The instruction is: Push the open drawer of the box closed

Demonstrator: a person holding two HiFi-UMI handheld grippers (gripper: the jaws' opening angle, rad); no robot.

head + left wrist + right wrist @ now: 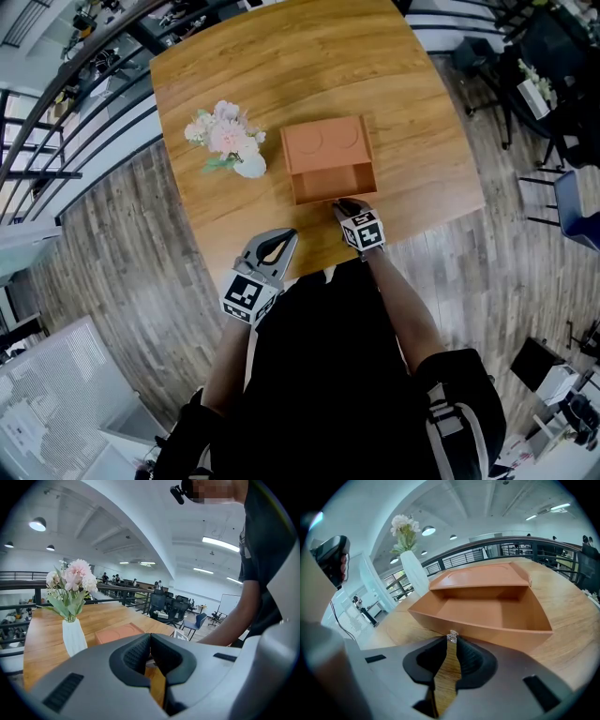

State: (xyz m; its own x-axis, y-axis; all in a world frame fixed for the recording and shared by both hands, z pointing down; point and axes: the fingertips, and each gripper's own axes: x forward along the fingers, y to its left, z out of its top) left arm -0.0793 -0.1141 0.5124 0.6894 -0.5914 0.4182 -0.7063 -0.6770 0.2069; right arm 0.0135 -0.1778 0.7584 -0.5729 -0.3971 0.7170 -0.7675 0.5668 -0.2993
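While the right gripper (345, 206) is pinching the small clear knob (452, 636) on the front wall of the drawer (334, 180), that drawer is standing pulled out of the box (323, 141) toward the person, mid-table (281, 66). The left gripper (274, 247) is idling near the table's edge, jaws pressed together on nothing, well apart from the box. By my judgement the push is wanting to go straight and level along the drawer's travel, slowly, so the drawer isn't skewing and the box isn't sliding back.

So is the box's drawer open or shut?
Open: the drawer sticks out from the box, its empty inside showing.
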